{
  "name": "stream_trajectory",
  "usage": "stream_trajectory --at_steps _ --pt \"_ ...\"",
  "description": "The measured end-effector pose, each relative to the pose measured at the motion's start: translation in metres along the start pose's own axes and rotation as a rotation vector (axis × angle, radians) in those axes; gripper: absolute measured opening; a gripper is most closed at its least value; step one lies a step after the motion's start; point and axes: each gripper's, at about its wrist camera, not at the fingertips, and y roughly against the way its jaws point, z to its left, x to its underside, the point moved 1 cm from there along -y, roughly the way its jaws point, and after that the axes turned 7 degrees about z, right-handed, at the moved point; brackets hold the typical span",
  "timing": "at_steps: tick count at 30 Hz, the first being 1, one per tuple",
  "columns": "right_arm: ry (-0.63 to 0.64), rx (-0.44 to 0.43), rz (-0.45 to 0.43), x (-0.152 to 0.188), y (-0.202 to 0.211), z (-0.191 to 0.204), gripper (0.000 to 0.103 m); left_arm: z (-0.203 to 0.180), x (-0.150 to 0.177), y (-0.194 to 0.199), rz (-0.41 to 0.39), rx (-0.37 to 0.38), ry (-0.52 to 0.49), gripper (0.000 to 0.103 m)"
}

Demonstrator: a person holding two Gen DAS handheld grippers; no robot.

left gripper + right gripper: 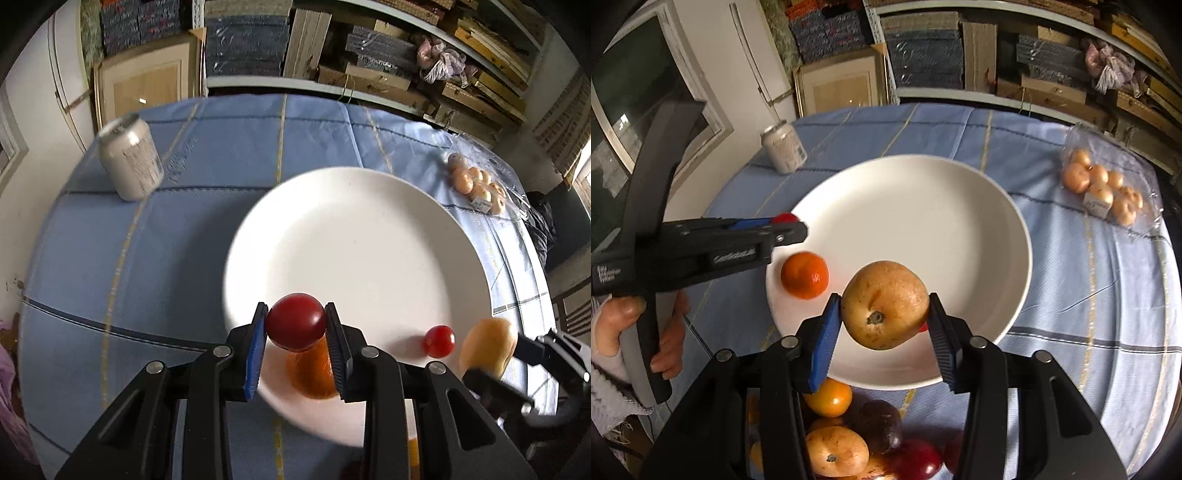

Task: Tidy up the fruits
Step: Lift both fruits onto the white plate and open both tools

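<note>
Left gripper (295, 332) fingers clamped on small red round tomato (295, 326), right gripper (884, 321) on tan pear (884, 304). Lower both gently toward round white ceramic plate (960, 206) at twelve o'clock; release apart from orange tangerine (804, 275).

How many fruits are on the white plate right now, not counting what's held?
2: an orange near the plate's left rim and a small tomato at its near edge, mostly hidden behind the held pear in the right view. More may be hidden.
</note>
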Motion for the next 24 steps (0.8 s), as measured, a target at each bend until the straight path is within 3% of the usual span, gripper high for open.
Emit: stream_trajectory --at_steps 6,14,19,24 --pt "0.039 0.015 0.023 0.000 -0.015 0.007 0.046 0.006 -0.001 -0.019 0.019 0.002 0.019 0.031" --pt "0.057 0.016 0.045 0.001 -0.022 0.013 0.046 0.006 0.003 -0.011 -0.009 -0.024 0.005 0.033" --pt "0.039 0.003 0.022 0.000 -0.010 0.012 0.052 0.004 0.007 0.003 -0.049 -0.058 -0.005 0.056" --pt "0.071 0.025 -0.038 0.001 0.018 0.019 0.052 0.001 0.012 0.024 -0.079 -0.060 -0.013 0.057"
